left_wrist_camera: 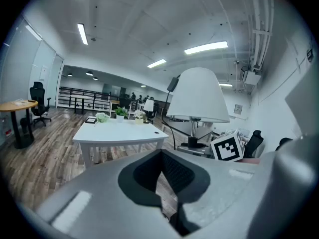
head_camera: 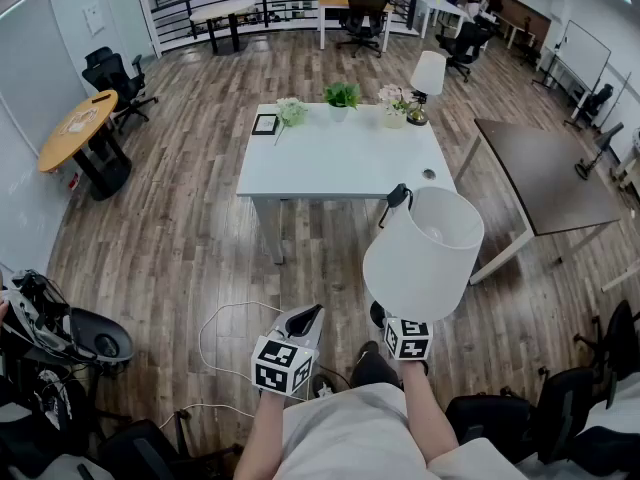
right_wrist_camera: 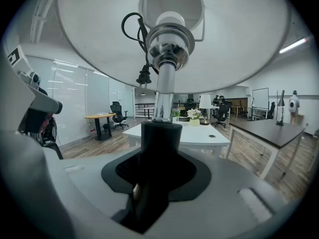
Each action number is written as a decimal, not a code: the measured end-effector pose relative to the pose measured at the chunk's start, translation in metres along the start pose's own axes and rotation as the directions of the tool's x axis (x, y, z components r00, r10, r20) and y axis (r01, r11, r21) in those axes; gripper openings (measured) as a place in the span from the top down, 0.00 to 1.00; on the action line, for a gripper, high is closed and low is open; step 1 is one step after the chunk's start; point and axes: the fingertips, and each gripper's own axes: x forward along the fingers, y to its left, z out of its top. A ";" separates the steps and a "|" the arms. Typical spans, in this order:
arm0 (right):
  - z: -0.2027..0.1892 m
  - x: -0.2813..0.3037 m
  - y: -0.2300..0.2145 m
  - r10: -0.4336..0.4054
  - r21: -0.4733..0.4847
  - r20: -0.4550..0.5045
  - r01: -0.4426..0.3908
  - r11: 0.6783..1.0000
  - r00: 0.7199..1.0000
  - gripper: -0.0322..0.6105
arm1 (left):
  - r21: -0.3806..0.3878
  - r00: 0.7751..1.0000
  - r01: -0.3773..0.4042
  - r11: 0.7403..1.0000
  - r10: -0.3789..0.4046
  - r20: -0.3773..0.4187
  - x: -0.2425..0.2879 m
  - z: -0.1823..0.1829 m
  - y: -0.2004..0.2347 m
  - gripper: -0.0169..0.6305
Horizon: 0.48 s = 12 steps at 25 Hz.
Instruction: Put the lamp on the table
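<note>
A lamp with a white shade [head_camera: 425, 253] and a chrome stem [right_wrist_camera: 163, 91] hangs in the air in front of the white table [head_camera: 340, 163], just short of its near right corner. My right gripper [right_wrist_camera: 159, 151] is shut on the lamp's black base [right_wrist_camera: 160, 138]; in the head view only its marker cube [head_camera: 407, 338] shows under the shade. The lamp's black cord [right_wrist_camera: 142, 44] is looped up by the socket. My left gripper [head_camera: 310, 318] is beside it, lower left, shut and holding nothing. From the left gripper view the lamp [left_wrist_camera: 199, 96] stands to the right.
On the table's far edge stand a second lamp [head_camera: 428, 76], a green plant [head_camera: 343, 95], two flower pots [head_camera: 292, 111] and a black frame [head_camera: 265, 124]. A dark table [head_camera: 545, 173] lies right, a round orange table [head_camera: 80, 118] left. A white cable [head_camera: 225, 328] loops on the floor.
</note>
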 end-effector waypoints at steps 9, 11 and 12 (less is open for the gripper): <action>0.083 0.064 -0.032 -0.050 0.058 0.112 0.044 0.997 0.992 0.71 | 0.061 0.998 -0.059 0.996 0.057 0.039 0.088 0.118 0.053 0.97; 0.093 0.078 -0.037 -0.061 0.083 0.115 0.052 0.995 0.991 0.71 | 0.025 0.995 -0.068 0.997 0.066 0.075 0.104 0.139 0.052 0.97; 0.094 0.083 -0.039 -0.064 0.093 0.115 0.053 0.994 0.991 0.71 | 0.014 0.995 -0.063 0.998 0.062 0.083 0.110 0.141 0.049 0.97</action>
